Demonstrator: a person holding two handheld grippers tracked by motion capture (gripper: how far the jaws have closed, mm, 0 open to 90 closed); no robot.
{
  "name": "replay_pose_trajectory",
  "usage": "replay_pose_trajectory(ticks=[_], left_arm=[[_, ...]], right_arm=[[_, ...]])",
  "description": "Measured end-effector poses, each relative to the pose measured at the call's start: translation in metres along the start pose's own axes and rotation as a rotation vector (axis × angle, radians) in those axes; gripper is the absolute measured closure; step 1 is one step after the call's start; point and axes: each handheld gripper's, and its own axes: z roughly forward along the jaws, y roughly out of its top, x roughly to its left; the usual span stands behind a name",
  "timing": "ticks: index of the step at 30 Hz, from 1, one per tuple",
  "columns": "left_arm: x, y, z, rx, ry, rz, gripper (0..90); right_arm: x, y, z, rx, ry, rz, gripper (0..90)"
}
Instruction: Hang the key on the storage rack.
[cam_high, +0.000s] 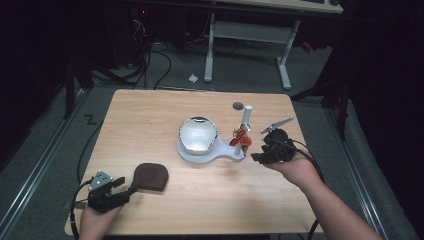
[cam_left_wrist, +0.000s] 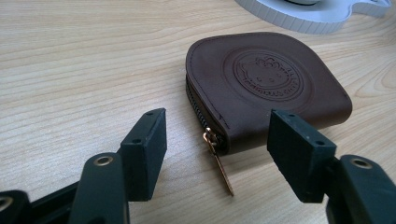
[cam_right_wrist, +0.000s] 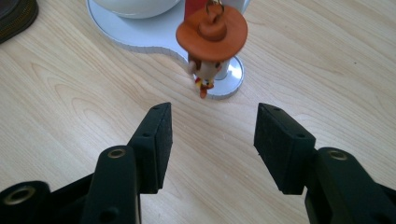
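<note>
Evidently poised to grab, the left gripper (cam_left_wrist: 217, 140) spreads its jaws around the brown leather zip pouch's (cam_left_wrist: 268, 88) corner, while the right gripper (cam_right_wrist: 212, 140), jaws equally wide, faces the dangling orange-hatted figurine charm (cam_right_wrist: 210, 44) just ahead.

pouch (cam_high: 151, 177) – front-left on table (cam_high: 150, 115) | bowl (cam_high: 198, 133) on stand (cam_high: 200, 152) – centre | figurine (cam_high: 241, 136) right of bowl

From above the near edge we look forward and down on the whole tabletop (cam_high: 150, 120). Our left gripper view sits low near the near left corner, close behind its fingers (cam_left_wrist: 144, 149), facing the brown pouch (cam_left_wrist: 266, 88); the high view shares that pouch (cam_high: 151, 177). Our right gripper view looks down from the right edge at the white stand (cam_right_wrist: 140, 35), also seen from above (cam_high: 202, 152).
</note>
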Motion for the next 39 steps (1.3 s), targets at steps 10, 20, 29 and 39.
replay_pose_trajectory(ticks=[10, 20, 29, 39], left_arm=[[-0.001, 0.0, 0.002, -0.003, -0.007, -0.015, 37.9], [0.0, 0.0, 0.001, -0.004, -0.017, -0.031, 38.3], [0.001, 0.002, 0.001, -0.016, -0.025, -0.046, 38.7], [0.004, 0.01, 0.008, -0.044, -0.044, -0.076, 39.7]], right_arm=[[0.005, -0.034, 0.001, -0.064, -0.055, -0.012, 46.3], [0.013, -0.071, 0.02, -0.11, -0.045, 0.005, 47.3], [0.018, -0.097, 0.035, -0.176, -0.06, 0.021, 47.4], [0.022, -0.134, 0.059, -0.27, -0.066, 0.09, 47.6]])
